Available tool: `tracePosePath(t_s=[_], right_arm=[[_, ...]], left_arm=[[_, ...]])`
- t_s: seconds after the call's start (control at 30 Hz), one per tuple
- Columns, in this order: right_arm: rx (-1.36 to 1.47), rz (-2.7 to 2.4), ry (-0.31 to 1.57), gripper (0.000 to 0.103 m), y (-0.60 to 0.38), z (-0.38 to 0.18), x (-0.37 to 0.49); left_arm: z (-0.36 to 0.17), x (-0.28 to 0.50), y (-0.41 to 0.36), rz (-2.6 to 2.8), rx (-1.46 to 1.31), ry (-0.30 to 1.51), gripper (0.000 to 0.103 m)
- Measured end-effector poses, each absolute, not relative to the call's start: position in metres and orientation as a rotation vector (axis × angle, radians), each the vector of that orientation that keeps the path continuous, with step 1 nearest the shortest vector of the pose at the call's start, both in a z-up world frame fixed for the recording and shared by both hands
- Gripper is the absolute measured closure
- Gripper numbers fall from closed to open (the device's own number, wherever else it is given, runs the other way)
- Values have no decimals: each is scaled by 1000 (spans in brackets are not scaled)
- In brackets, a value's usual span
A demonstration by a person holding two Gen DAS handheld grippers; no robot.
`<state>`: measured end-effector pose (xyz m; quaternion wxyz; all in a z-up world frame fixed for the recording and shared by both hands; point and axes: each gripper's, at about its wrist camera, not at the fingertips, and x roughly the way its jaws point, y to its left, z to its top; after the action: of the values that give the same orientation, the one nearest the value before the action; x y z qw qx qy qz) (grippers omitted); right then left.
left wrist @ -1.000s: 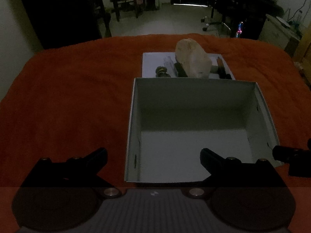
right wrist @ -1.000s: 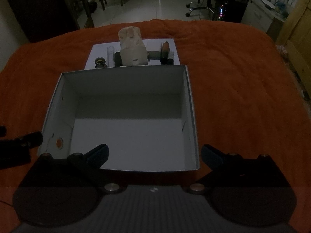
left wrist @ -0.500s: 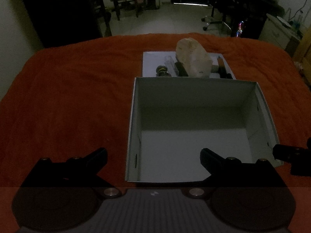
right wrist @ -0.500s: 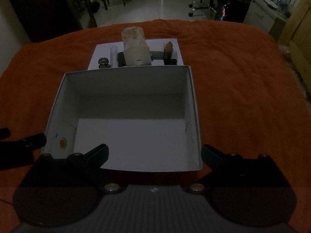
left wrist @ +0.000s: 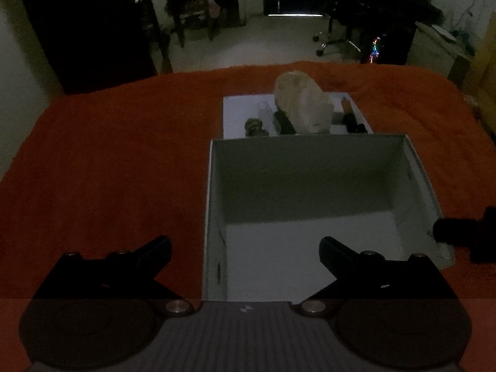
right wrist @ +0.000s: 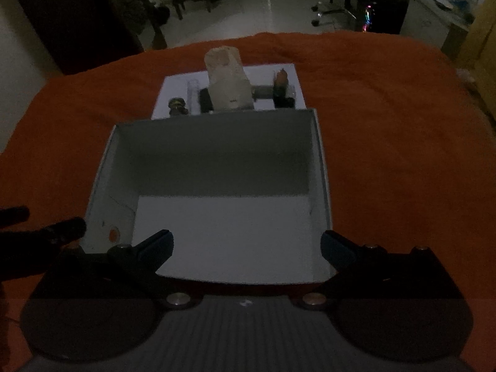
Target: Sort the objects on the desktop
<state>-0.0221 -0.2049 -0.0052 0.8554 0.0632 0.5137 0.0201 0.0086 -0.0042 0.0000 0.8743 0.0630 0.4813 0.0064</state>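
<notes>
Orange cloth (right wrist: 387, 130) carries an empty white box (right wrist: 322, 167) mid-frame, and above it the pale, soft-looking tissue pack (right wrist: 228, 85), probably light and best pinched across its sides; left gripper (left wrist: 245, 248) and right gripper (right wrist: 246, 243) gape, holding nothing.

The left tool (left wrist: 245, 249) hangs wide open over the near-left corner of an empty white box (left wrist: 214, 217) on the orange counter (left wrist: 108, 161). Beyond it, a white sheet (left wrist: 238, 108) carries a pale tissue pack (left wrist: 302, 105) among small dark items.
</notes>
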Motion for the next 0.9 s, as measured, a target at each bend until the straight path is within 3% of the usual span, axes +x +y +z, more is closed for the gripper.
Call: tracePosePath(t_s=[0.8,0.9], right_arm=[[249,62,1028,0,-243,38,60],[112,81,970,0,-236,54,70]], left_arm=[[45,106,-11,-17,52,967,0],[55,125,-13,-11,43,976,0]])
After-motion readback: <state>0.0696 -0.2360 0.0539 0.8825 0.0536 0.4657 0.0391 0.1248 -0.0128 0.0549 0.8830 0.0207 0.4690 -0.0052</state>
